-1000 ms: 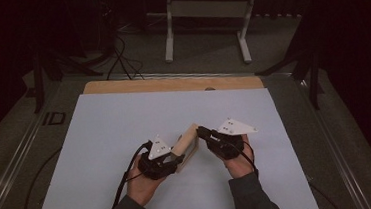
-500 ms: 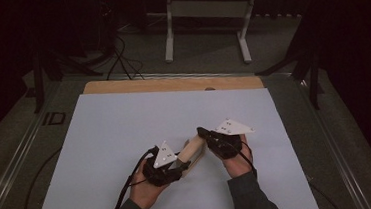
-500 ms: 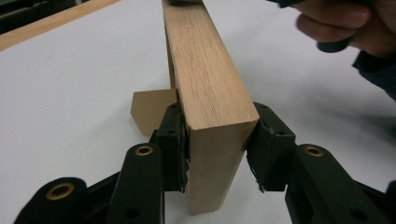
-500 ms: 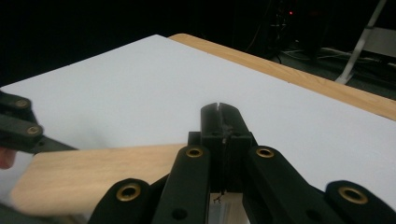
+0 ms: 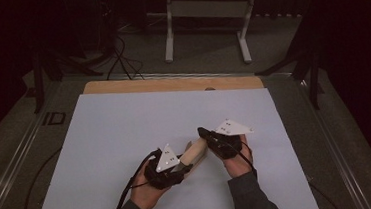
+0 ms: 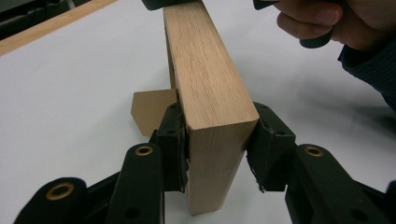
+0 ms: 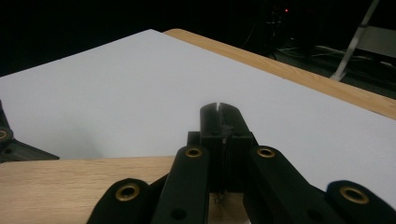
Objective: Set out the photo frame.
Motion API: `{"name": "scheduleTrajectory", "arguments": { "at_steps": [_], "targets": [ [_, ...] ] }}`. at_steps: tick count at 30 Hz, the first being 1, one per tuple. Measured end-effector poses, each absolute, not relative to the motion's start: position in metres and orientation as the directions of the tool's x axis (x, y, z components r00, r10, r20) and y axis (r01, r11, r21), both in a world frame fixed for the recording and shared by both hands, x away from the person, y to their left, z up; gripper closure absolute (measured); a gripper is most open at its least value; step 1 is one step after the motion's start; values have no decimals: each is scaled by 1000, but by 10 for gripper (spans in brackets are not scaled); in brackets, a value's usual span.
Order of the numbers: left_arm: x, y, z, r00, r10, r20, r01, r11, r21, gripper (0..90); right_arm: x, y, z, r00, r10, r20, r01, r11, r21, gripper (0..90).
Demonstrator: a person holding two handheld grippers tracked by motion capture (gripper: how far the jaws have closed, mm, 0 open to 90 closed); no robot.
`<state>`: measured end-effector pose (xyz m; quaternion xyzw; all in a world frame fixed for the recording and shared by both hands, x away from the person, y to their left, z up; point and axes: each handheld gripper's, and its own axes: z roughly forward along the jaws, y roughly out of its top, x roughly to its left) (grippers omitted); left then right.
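Wooden block (image 6: 210, 88) sits lower centre of the high view, clamped at one end by the left gripper (image 6: 215, 154). Right gripper (image 7: 219, 116) is pinched closed over the far end, probably just resting there. Risk: block pivots or slips onto the white sheet (image 5: 125, 134).

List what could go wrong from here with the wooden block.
1. The left gripper clamps only the near end of the wooden block, so the long free end could lever it loose.
2. The right gripper, its fingers shut together, rests on top of the block; a push could tilt it.
3. The small cardboard piece beside the block might get knocked on the white sheet.
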<state>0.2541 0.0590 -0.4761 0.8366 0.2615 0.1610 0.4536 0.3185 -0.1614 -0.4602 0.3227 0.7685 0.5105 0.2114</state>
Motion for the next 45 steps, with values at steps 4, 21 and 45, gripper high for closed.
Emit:
{"name": "scheduleTrajectory", "arguments": {
  "at_steps": [4, 21, 45],
  "targets": [
    [254, 59, -476, 812, 582, 36, 289, -456, 842, 608, 318, -161, -460, -702, 712, -5, 274, 277, 921, 893],
    [261, 67, -475, 773, 634, 37, 324, -444, 835, 590, 317, -166, -460, -689, 724, 15, 292, 259, 921, 896],
    [273, 78, -480, 708, 706, -4, 383, -379, 843, 558, 315, -169, -461, -680, 733, 13, 297, 260, 919, 898]
  ]
}}
